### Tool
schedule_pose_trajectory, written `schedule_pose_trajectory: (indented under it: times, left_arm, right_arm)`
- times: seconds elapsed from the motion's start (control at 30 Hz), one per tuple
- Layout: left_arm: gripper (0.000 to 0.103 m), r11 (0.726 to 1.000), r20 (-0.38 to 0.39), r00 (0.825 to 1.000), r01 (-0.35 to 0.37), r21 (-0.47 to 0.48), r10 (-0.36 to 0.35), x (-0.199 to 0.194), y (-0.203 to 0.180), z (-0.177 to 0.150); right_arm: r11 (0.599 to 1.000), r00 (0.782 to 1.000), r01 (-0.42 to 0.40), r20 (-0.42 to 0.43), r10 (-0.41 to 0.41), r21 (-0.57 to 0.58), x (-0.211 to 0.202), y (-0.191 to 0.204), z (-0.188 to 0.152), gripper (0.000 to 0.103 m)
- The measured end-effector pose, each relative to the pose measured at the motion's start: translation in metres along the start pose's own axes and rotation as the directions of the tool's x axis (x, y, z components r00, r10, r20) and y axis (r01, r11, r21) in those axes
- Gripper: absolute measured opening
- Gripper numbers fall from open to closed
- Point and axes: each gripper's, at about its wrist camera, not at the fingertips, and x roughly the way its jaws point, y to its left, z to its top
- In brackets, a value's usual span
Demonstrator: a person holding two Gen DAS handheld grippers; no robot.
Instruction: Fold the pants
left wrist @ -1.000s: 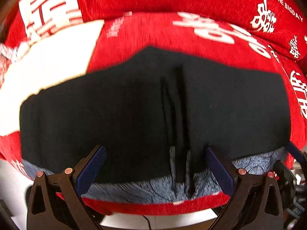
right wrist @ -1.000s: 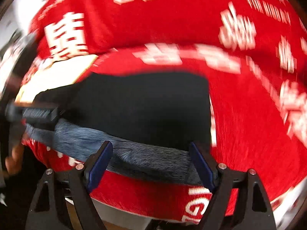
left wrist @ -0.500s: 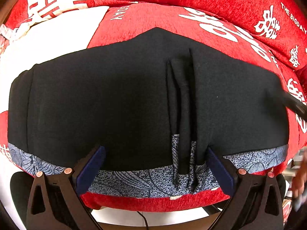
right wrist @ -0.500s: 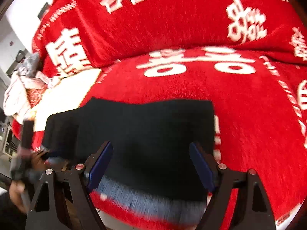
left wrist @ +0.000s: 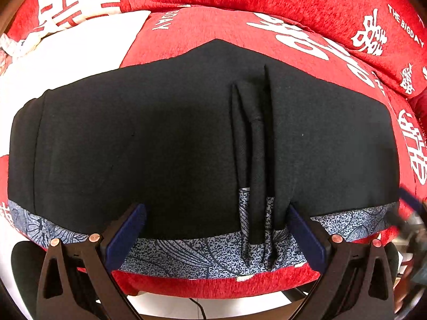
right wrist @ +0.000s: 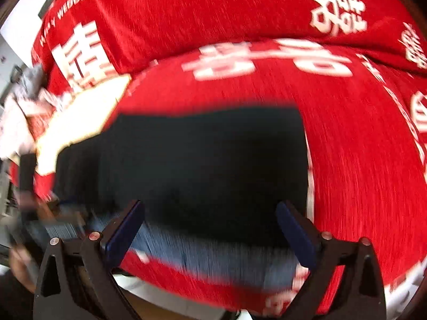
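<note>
Black pants [left wrist: 160, 144] lie flat on the red cushion [left wrist: 213, 284]; both hand-held grippers [left wrist: 217, 236] [right wrist: 210, 233] spread, grasping nothing.

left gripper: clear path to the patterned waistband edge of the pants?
Probably yes. The left gripper is open just over the patterned waistband of the pants; nothing lies between.

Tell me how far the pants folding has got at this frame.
Done: the black pants lie spread flat on the red cover, patterned grey waistband along the near edge. A raised pleat remains unsmoothed. In hand: nothing; the left tool and right tool are both open, gripping no cloth. Left: probably every fold, since no folded-over layer is clearly visible.
</note>
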Motion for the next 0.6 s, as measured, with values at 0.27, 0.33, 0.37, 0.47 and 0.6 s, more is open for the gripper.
schedule_pose_trajectory:
  times: [0.27,0.33,0.37,0.47,0.6]
  left_arm:
    - [0.103,1.000,0.017,1.000,0.012,-0.009,-0.011,-0.004,0.000,-0.003]
    - [0.103,1.000,0.021,1.000,0.012,-0.004,-0.012,-0.004,0.000,-0.004]
    - [0.103,1.000,0.020,1.000,0.015,-0.003,-0.015,-0.004,0.000,-0.004]
    - [0.103,1.000,0.019,0.999,0.026,-0.002,-0.026,-0.010,0.002,-0.003]
    - [0.103,0.999,0.068,0.997,0.044,-0.030,-0.041,-0.028,0.013,-0.003]
  right_arm:
    - [0.986,0.983,0.156,0.107,-0.149,-0.060,-0.030,0.023,0.007,0.100]
    - [0.979,0.976,0.196,0.102,-0.190,-0.051,-0.020,0.022,0.019,0.100]
    - [0.975,0.976,0.213,0.066,-0.209,-0.056,-0.006,0.021,0.024,0.100]
    - [0.954,0.957,0.282,-0.042,-0.287,-0.105,0.030,0.023,0.026,0.101]
    - [0.970,0.972,0.233,0.003,-0.233,-0.073,0.015,0.032,0.031,0.101]
